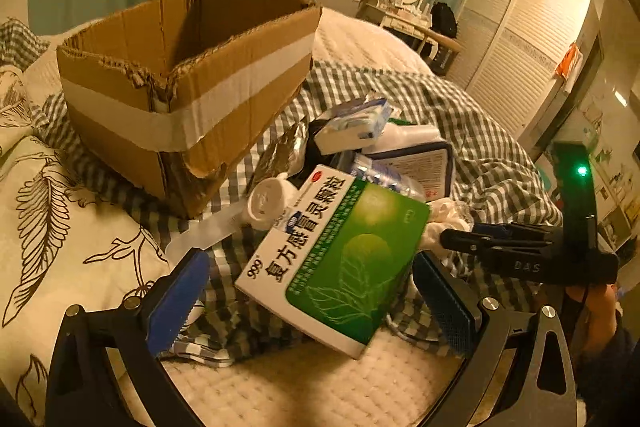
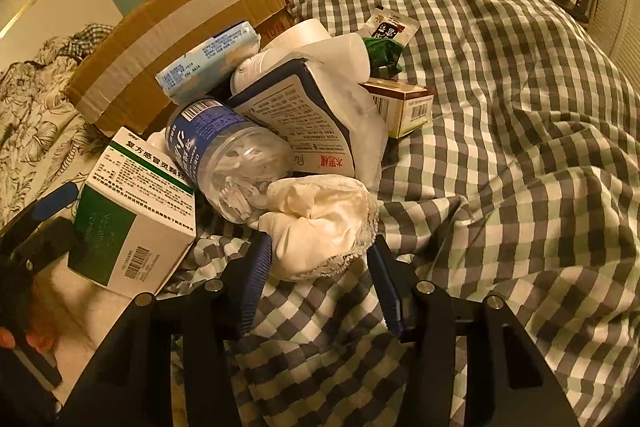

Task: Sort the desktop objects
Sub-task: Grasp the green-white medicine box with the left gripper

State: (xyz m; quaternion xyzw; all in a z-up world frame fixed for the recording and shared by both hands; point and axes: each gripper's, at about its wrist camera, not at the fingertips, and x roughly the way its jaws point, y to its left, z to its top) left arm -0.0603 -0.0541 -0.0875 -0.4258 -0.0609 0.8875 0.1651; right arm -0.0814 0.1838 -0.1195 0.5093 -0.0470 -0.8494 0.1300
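A green and white medicine box lies between the wide-open fingers of my left gripper, untouched by the pads; it also shows in the right wrist view. My right gripper is open around a crumpled white cloth, pads on either side of its near end. Behind it lie a clear plastic jar with a blue label, a navy-edged pouch, a tissue pack and a small brown box. An open cardboard box stands at the far left.
Everything lies on a bed with a checked blanket and a leaf-print sheet. A white bottle cap lies by the medicine box. The right gripper's body is close to the right of my left gripper.
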